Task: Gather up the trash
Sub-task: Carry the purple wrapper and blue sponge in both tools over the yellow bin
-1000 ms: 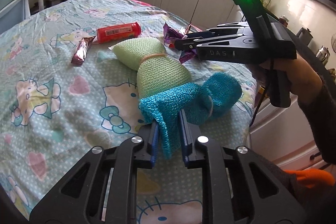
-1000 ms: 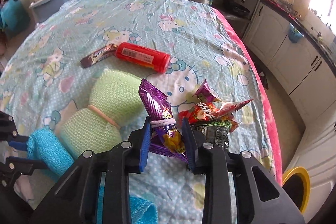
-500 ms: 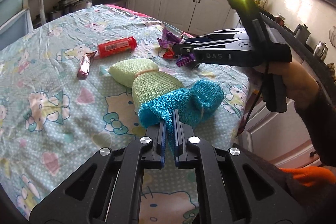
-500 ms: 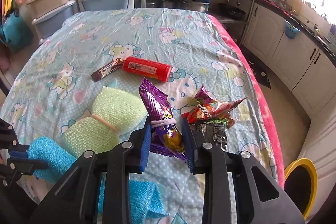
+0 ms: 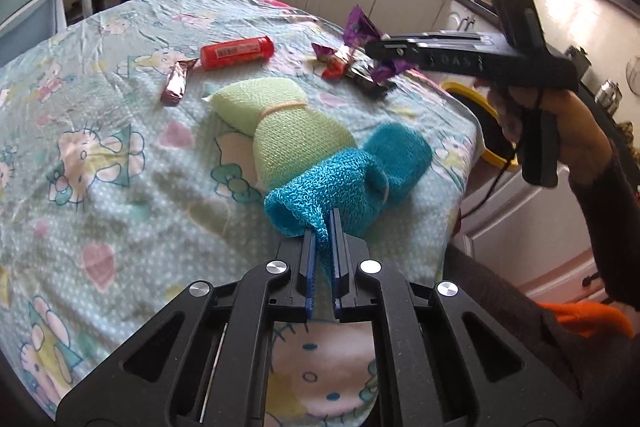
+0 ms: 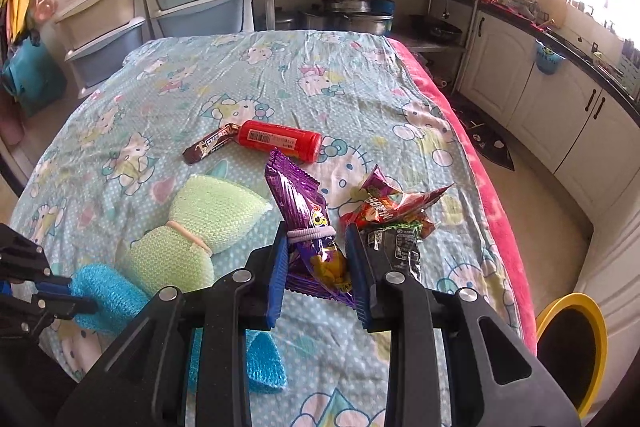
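Observation:
My left gripper (image 5: pixel 323 223) is shut on the edge of a blue knitted cloth (image 5: pixel 352 179) tied with a rubber band, lifted off the table. My right gripper (image 6: pixel 317 235) is shut on a purple snack wrapper (image 6: pixel 308 211) bound with a hair tie, held above the table; it also shows in the left wrist view (image 5: pixel 362 31). A red and a black wrapper (image 6: pixel 384 215) lie just right of it. A red tube (image 6: pixel 280 140) and a brown candy bar wrapper (image 6: pixel 208 148) lie farther back. A green knitted cloth (image 6: pixel 192 231) lies between the grippers.
The table wears a Hello Kitty cloth (image 6: pixel 340 79) with a pink edge at the right. A yellow-rimmed bin (image 6: pixel 568 343) stands on the floor off the right edge. Drawers, a microwave shelf and kitchen cabinets surround the table.
My left gripper closed on the blue cloth and pulled it up and back. My right gripper rose and drew back with the purple wrapper, bringing the yellow bin into view.

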`<state>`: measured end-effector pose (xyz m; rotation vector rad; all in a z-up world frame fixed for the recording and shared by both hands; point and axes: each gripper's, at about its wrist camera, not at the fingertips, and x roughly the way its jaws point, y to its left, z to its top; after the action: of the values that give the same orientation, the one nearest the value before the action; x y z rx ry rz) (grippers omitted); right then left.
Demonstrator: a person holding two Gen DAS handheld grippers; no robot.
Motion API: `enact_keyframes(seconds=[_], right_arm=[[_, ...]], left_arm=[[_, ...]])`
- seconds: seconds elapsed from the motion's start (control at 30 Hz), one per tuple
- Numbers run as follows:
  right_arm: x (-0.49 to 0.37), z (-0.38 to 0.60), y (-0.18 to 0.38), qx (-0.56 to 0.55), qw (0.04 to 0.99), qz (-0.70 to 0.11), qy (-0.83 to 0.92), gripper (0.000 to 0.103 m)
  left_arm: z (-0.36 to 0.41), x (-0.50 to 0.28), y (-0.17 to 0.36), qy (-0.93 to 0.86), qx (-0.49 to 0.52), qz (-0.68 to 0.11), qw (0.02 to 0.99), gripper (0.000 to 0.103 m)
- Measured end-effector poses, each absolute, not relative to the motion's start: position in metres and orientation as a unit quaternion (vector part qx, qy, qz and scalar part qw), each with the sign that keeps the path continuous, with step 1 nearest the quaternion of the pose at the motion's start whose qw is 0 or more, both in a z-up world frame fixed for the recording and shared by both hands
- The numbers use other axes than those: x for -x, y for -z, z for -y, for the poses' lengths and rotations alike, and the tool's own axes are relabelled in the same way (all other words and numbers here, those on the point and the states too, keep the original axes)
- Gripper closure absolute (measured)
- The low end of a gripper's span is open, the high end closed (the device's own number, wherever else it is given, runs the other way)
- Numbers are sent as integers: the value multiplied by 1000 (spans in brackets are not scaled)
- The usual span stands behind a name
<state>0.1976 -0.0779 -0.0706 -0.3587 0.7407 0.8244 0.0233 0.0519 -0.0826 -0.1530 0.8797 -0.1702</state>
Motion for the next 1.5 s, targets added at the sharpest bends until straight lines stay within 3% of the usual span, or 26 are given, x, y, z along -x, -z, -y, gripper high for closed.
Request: enact_keyframes(seconds=[0.17, 0.73, 1.5], right_arm=[[-191, 84, 66, 145, 824, -356, -416, 77], [-151, 14, 87, 184, 732, -398, -522, 77], [-233, 164, -5, 48, 855, -316, -409, 77]], left_arm=[[-30, -8, 81, 82, 11, -419, 904, 102], [-24, -11, 52, 89, 4, -396, 914, 103], [31, -96, -35, 146, -31, -314, 937, 103]])
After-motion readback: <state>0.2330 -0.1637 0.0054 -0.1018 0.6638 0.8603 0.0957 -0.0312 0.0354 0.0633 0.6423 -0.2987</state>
